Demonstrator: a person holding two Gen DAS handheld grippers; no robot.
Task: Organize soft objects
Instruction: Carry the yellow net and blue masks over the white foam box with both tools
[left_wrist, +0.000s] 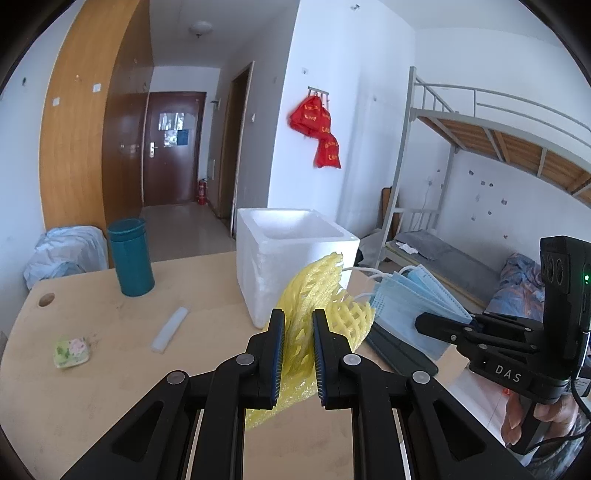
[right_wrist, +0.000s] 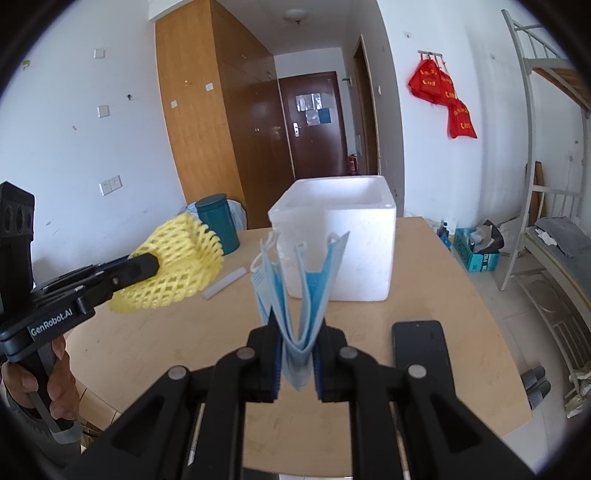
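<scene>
left gripper (left_wrist: 299, 328) is clamped on the yellow foam net (left_wrist: 321, 295), net sticking up and forward between the pads, lifted clear of the table (left_wrist: 110, 369). right gripper (right_wrist: 297, 349) is pinching a folded stack of blue face masks (right_wrist: 299, 291), fold down in the jaws, loose edges and ear loops fanning upward. key relation: the white foam box (right_wrist: 340, 236) sits straight ahead of both claws, open side up, further back on the table; masks line up nearly dead centre on it, net comes at it from the left. right claw looks the nearer of the two, so my guess is masks go in first, both need to rise over the rim. still lying on the table: a small floral pad (left_wrist: 72, 350) and a white foam strip (left_wrist: 170, 328), both off to the left, closer to the left hand. readable text: "genrobot.ai" on the left gripper body, "das" on the right one. red bags (right_wrist: 443, 96) on the wall carry yellow print, too small to read. dark phone (right_wrist: 421, 347) lies just right of the right claw.
</scene>
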